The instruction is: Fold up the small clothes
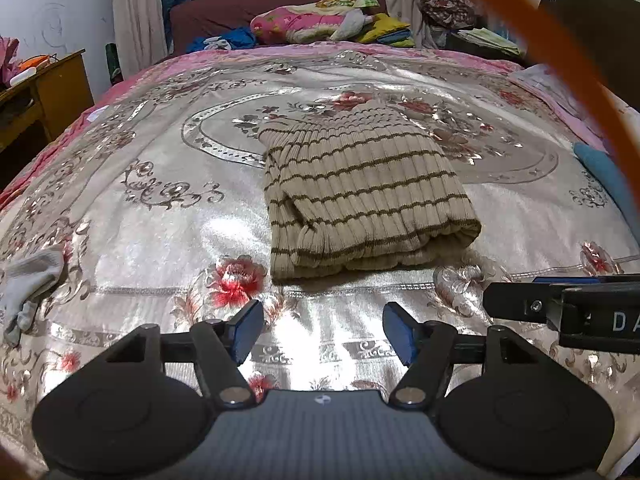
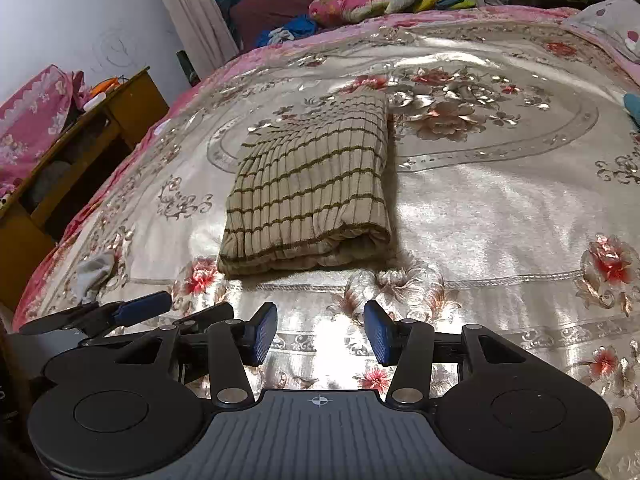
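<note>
- Satin, silvery and flowered — the bedspread (image 1: 168, 216) covers the whole bed, pink at its edges.
- Wooden desk (image 2: 120, 108) at the bed's left side, cluttered on top.
- Striped ribbed garment (image 1: 360, 196) lies folded mid-bed, ahead of both grippers.
- Grey sock (image 1: 28, 280) near the bed's left edge.
- Left gripper (image 1: 322, 330) and right gripper (image 2: 320, 334) — fingers apart, nothing between them.

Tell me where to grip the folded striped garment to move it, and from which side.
Grip the striped garment at its thick rolled near edge, coming low from the near side: the stacked layers there bulge above the bedspread, so one pinch gathers them all.
</note>
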